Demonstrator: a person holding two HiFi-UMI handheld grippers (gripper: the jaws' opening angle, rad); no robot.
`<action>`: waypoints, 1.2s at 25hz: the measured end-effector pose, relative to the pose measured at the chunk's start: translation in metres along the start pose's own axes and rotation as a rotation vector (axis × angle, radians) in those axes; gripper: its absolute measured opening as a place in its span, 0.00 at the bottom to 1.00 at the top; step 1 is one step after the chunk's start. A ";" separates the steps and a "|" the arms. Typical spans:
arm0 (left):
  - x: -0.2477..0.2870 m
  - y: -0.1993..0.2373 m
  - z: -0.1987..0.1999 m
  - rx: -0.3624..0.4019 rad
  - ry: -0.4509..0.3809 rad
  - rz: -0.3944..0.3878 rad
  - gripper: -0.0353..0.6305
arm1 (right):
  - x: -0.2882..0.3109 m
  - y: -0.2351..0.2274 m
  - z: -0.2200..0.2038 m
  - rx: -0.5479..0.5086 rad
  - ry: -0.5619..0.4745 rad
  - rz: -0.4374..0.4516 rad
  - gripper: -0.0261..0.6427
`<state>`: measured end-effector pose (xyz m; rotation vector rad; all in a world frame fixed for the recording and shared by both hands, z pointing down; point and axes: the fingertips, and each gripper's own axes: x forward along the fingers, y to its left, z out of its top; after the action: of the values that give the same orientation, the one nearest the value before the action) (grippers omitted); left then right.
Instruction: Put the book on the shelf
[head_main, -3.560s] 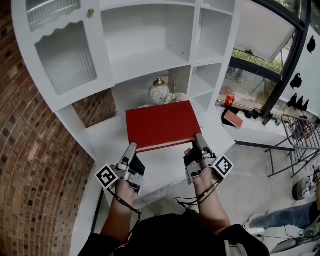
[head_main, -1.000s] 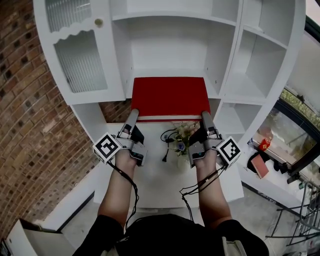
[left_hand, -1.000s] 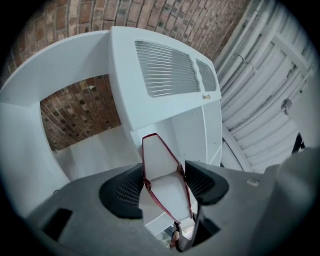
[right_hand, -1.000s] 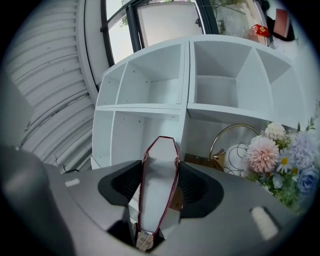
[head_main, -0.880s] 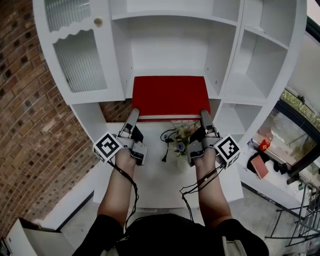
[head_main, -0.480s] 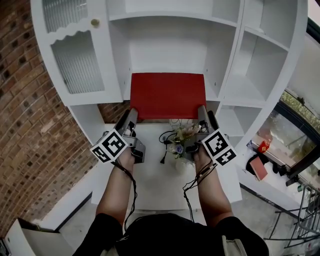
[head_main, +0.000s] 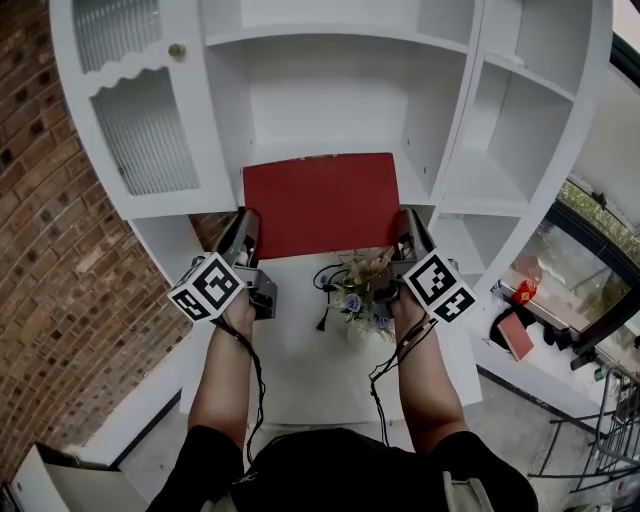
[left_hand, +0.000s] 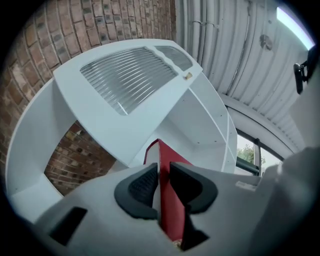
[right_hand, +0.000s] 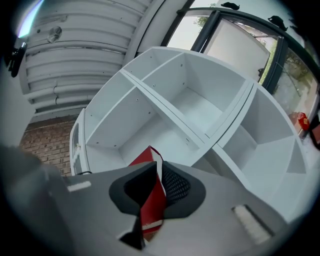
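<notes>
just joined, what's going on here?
A person is shelving a red book with two hand-held grippers. The left gripper and right gripper have just closed their jaws on the book's two side edges and grip it. It is held up in front of the middle compartment of the white shelf unit, above flowers on the counter. Not released yet.

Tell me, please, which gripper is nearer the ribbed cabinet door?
Left. The left gripper, jaws just closed on the left edge of the red book, is below and right of the ribbed cabinet door; the right gripper, just closed on the opposite edge, is farther.
</notes>
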<state>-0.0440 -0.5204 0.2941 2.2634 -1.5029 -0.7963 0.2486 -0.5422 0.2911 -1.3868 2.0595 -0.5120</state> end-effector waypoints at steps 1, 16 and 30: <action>0.002 -0.002 0.002 0.011 0.004 -0.002 0.16 | 0.001 0.002 0.004 -0.005 -0.005 0.009 0.09; 0.065 -0.020 0.011 0.261 0.128 0.081 0.17 | 0.026 0.006 0.041 -0.084 0.026 -0.006 0.08; 0.104 -0.015 0.012 0.469 0.221 0.177 0.19 | 0.061 0.004 0.051 -0.212 0.097 -0.047 0.06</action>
<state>-0.0097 -0.6093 0.2475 2.3814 -1.8954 -0.1404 0.2624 -0.5967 0.2348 -1.5627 2.2155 -0.3963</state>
